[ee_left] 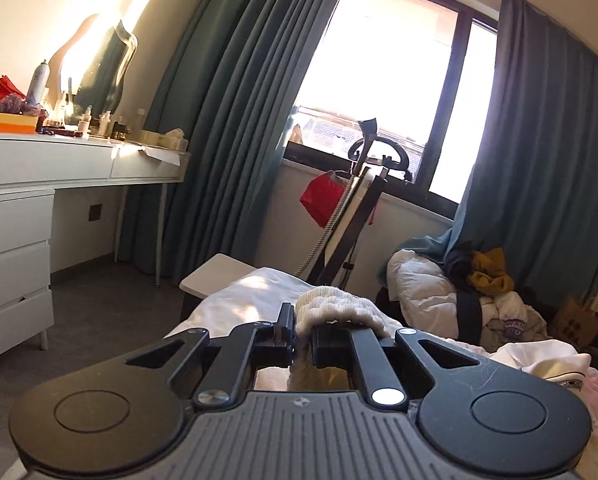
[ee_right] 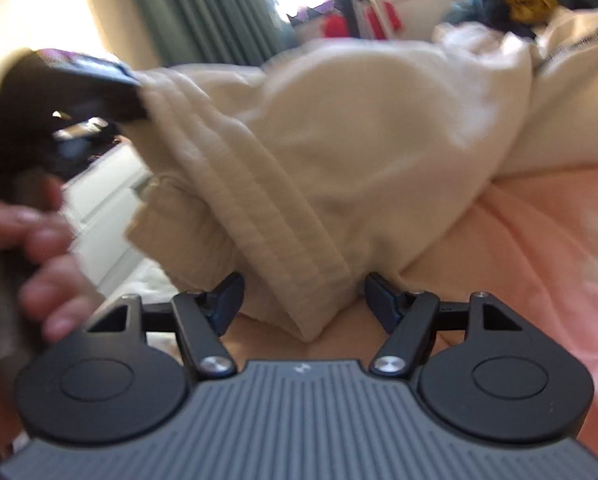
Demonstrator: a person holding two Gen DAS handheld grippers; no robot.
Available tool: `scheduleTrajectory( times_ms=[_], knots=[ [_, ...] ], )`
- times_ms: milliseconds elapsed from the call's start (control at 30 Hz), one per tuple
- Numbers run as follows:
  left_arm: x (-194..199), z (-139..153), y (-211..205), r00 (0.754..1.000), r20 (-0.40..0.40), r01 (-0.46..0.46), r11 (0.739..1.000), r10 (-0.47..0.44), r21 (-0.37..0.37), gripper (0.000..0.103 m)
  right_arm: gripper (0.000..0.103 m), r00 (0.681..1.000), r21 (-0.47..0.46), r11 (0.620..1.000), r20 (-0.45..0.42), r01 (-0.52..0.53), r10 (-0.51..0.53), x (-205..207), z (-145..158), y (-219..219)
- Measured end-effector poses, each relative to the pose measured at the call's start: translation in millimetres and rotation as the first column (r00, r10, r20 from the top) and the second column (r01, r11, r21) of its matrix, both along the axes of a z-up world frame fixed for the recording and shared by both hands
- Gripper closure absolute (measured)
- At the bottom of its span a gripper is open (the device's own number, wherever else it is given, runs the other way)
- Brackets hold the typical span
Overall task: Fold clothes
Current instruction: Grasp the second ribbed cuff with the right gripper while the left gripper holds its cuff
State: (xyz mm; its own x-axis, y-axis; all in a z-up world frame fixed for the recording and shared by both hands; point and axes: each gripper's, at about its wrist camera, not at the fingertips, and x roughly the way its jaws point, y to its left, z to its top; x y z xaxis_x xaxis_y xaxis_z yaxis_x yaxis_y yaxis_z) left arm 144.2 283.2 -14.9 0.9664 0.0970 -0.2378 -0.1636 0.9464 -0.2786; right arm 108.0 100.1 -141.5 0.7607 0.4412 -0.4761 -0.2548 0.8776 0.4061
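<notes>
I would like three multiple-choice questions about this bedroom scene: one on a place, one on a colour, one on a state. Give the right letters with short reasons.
1. Where does the red garment hang?
A. on the stand below the window
B. on the dresser
C. on the bed

2. What colour are the curtains?
A. yellow
B. teal
C. white

3. How is the left gripper?
A. wide open, empty
B. shut on the cream garment
C. out of view

Answers: 1 A, it hangs on the black stand; 2 B, both panels look teal; 3 B, cream cloth is pinched between its jaws.

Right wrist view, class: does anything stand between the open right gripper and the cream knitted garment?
Nothing visible does. The cream knitted garment hangs between the right gripper's spread fingers, pads not touching.
</notes>
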Motion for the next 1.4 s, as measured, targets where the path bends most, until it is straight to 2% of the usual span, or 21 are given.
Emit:
scheduleTrajectory(
  times_ms=[33, 100, 167, 200, 233, 300, 400, 533, 567, 700, 767, 867, 933, 1000, 1133, 1200, 1233, 1267, 1300, 1333, 1400],
  knots=[
    [1.6, -2.7, -1.3, 1.000, 0.007, 0.012, 1.000, -0.012, 0.013, 0.094, 0.033, 1.000, -0.011, 1.000, 0.023, 0.021, -0.021, -2.9, 2.9, 1.7],
    [1.6, -4.6, -4.4, 0.999, 0.021, 0.034, 0.999, -0.034, 0.037, 0.094, 0.048, 0.996, -0.029, 0.998, 0.072, 0.052, -0.050, -9.6, 9.3, 2.4],
    [-0.9, -5.4, -4.4, 0.998, 0.024, 0.056, 0.998, -0.057, 0.026, 0.094, 0.053, 0.997, -0.028, 0.998, 0.050, 0.056, -0.055, -11.4, 11.7, -3.6],
    [-2.1, -5.6, -4.1, 0.997, 0.024, 0.069, 0.997, -0.069, 0.016, 0.093, 0.072, 0.997, -0.016, 0.997, 0.026, 0.078, -0.077, -11.3, 11.5, -9.7],
    [-3.0, -5.6, -4.7, 0.997, 0.020, 0.080, 0.997, -0.080, 0.014, 0.093, 0.081, 0.994, 0.009, 0.994, -0.004, 0.106, -0.106, -9.2, 10.7, -18.0],
    [-6.8, -6.0, -12.0, 0.994, 0.009, 0.111, 0.993, -0.112, 0.049, 0.090, 0.089, 0.988, 0.041, 0.987, -0.038, 0.153, -0.151, -7.5, 12.0, -34.7],
    [-16.4, -7.9, -32.4, 0.985, 0.006, 0.170, 0.976, -0.172, 0.139, 0.087, 0.094, 0.982, 0.029, 0.982, -0.017, 0.189, -0.188, -12.7, 22.2, -57.3],
    [-33.9, -4.9, -55.1, 0.958, -0.020, 0.285, 0.945, -0.285, 0.159, 0.076, 0.094, 0.973, -0.048, 0.974, 0.079, 0.221, -0.217, -36.2, 52.9, -92.1],
    [-38.9, -4.3, -60.9, 0.948, -0.031, 0.318, 0.934, -0.317, 0.161, 0.069, 0.094, 0.969, -0.056, 0.971, 0.098, 0.232, -0.226, -42.8, 62.1, -104.6],
    [-60.2, -9.5, -90.8, 0.884, -0.134, 0.468, 0.855, -0.448, 0.223, 0.057, 0.094, 0.953, -0.103, 0.959, 0.182, 0.265, -0.244, -66.1, 99.3, -157.9],
    [-73.4, -17.3, -114.1, 0.839, -0.203, 0.543, 0.786, -0.504, 0.295, 0.055, 0.094, 0.946, -0.148, 0.950, 0.218, 0.274, -0.238, -73.6, 117.5, -183.1],
    [-87.9, -29.1, -146.7, 0.795, -0.295, 0.606, 0.695, -0.530, 0.386, 0.053, 0.094, 0.944, -0.228, 0.932, 0.240, 0.282, -0.227, -87.3, 129.0, -208.8],
    [-94.9, -39.4, -163.8, 0.782, -0.346, 0.623, 0.654, -0.518, 0.429, 0.051, 0.094, 0.945, -0.259, 0.921, 0.226, 0.292, -0.236, -84.7, 126.2, -224.9],
    [-99.2, -53.5, -179.1, 0.773, -0.414, 0.634, 0.610, -0.481, 0.475, 0.050, 0.094, 0.941, -0.236, 0.917, 0.187, 0.321, -0.281, -89.4, 112.6, -243.4],
    [-95.5, -79.9, -196.2, 0.797, -0.494, 0.597, 0.582, -0.348, 0.552, 0.051, 0.094, 0.919, -0.143, 0.908, 0.083, 0.394, -0.386, -98.8, 78.7, -277.3],
    [-79.1, -90.5, -199.9, 0.818, -0.512, 0.545, 0.641, -0.263, 0.541, 0.054, 0.094, 0.918, -0.130, 0.909, 0.042, 0.395, -0.393, -94.5, 65.8, -280.3],
    [-73.1, -95.0, -202.8, 0.816, -0.522, 0.538, 0.658, -0.249, 0.527, 0.058, 0.094, 0.921, -0.128, 0.913, 0.038, 0.388, -0.387, -94.4, 63.0, -280.9],
    [-66.9, -98.9, -205.4, 0.816, -0.529, 0.527, 0.676, -0.234, 0.514, 0.068, 0.094, 0.927, -0.125, 0.918, 0.041, 0.376, -0.374, -93.7, 62.1, -280.4],
    [-58.6, -97.1, -204.1, 0.832, -0.511, 0.493, 0.710, -0.216, 0.503, 0.075, 0.094, 0.931, -0.125, 0.923, 0.047, 0.364, -0.361, -95.5, 61.5, -277.5],
    [-52.2, -94.8, -200.9, 0.849, -0.487, 0.456, 0.753, -0.207, 0.474, 0.080, 0.094, 0.936, -0.125, 0.927, 0.053, 0.352, -0.348, -97.7, 60.9, -274.3],
    [-35.3, -80.6, -180.0, 0.874, -0.445, 0.362, 0.874, -0.196, 0.325, 0.088, 0.094, 0.946, -0.125, 0.938, 0.045, 0.324, -0.321, -99.1, 60.6, -268.3]
  ],
)
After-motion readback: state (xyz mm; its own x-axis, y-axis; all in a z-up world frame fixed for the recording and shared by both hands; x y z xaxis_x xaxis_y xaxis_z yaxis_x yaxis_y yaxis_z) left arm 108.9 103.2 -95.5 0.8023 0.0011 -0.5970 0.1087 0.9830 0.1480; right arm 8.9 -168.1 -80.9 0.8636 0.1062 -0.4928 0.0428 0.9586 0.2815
